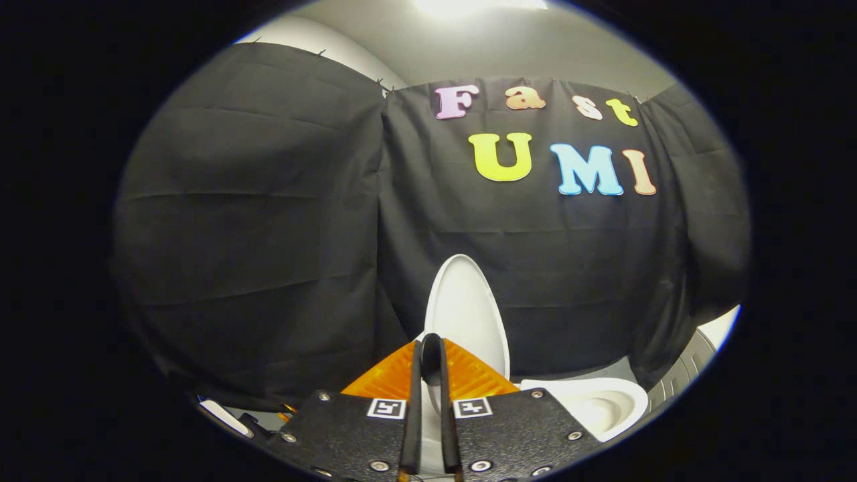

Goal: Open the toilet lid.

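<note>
Gripper view: toilet lid (469, 314) raised almost upright against the booth's black cloth, edge pinched between near-closed fingers of the gripper (432, 355), seemingly to steady it. Bowl (596, 405) exposed just right of fingers; opening apparently near done.

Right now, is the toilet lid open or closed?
Open. The toilet lid stands upright against the black cloth, and the bowl beside it is uncovered. The jaws are nearly closed around its edge.
</note>
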`<state>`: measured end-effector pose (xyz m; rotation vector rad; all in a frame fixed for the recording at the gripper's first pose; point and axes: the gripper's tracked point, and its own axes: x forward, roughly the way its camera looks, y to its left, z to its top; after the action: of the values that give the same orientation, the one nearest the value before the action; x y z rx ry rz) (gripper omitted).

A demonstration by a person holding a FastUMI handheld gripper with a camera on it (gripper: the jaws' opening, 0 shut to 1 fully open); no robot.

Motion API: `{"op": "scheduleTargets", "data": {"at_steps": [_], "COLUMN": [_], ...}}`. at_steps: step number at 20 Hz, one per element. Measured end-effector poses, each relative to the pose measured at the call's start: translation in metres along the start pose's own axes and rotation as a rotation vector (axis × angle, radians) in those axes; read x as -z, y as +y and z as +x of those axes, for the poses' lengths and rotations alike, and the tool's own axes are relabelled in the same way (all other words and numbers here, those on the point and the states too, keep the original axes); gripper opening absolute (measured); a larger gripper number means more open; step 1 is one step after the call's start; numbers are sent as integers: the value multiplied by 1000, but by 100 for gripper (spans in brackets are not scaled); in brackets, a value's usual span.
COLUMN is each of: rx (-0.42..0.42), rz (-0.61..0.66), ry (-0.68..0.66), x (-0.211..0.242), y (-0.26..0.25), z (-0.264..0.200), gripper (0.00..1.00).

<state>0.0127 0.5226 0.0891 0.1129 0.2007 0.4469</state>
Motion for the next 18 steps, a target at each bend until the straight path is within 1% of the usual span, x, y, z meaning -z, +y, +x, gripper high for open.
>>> {"op": "scheduleTargets", "data": {"at_steps": [1, 2, 3, 6, 9, 10, 12, 14, 16, 18], "rx": [22, 41, 47, 21, 22, 40, 103, 147, 191, 230], "rz": [20, 27, 32, 57, 51, 20, -33, -44, -64, -113], "ry": [8, 3, -9, -35, -42, -46, -67, -88, -125, -167], "x": [1, -2, -9, -18, -27, -31, -43, -49, -70, -92], "y": [-8, -15, -20, -32, -65, -80, -123, -158, -187, -213], "z": [-4, -9, -12, -20, -35, -40, -55, -67, -83, -101], "gripper": [22, 30, 46, 94, 95, 95, 95, 95, 95, 95]}}
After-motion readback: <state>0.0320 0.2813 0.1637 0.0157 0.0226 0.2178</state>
